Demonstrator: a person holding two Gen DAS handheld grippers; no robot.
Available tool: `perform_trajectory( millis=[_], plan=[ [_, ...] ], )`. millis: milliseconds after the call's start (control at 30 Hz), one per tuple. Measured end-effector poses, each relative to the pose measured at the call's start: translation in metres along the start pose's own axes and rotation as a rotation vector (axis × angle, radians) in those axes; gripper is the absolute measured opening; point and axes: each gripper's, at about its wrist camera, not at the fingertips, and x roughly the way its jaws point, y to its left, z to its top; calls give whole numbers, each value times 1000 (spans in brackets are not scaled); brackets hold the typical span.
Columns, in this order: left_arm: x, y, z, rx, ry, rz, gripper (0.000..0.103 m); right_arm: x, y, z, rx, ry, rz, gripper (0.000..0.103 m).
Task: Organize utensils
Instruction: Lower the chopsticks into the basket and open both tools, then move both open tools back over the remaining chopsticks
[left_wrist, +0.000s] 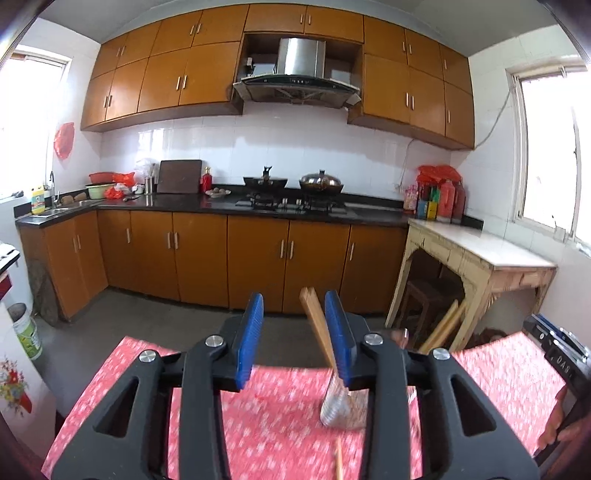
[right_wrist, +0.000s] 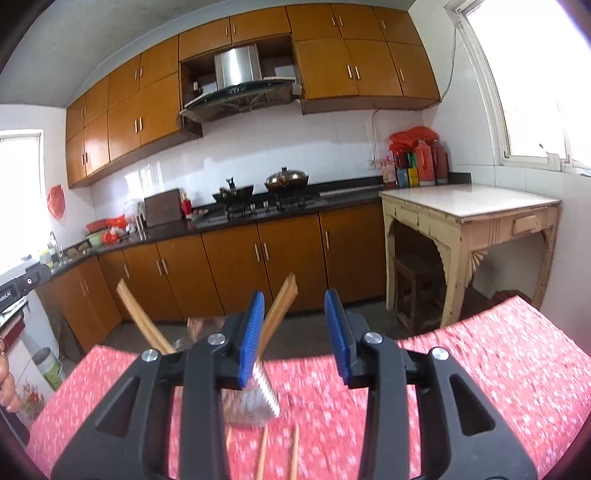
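Both the left gripper (left_wrist: 293, 332) and the right gripper (right_wrist: 294, 332) look alike: chunky matte black linkage arms with triangular cut-outs, round silver pivot screws, and jaws faced with ribbed bright blue pads.

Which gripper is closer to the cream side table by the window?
Right. The right gripper hangs over the tablecloth, the side table ahead to its right. The left gripper is further left, the right one between it and the table.
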Motion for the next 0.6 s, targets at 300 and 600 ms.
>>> perform_trajectory(
  millis=[300,600],
  plan=[
    [-46,6,-84,35,66,-13,46,-56,-2,-89,-37,117,-6,36],
    [-83,-1,-175,60,143,-70,49,-96,9,-179,-110,226,21,36]
  ],
)
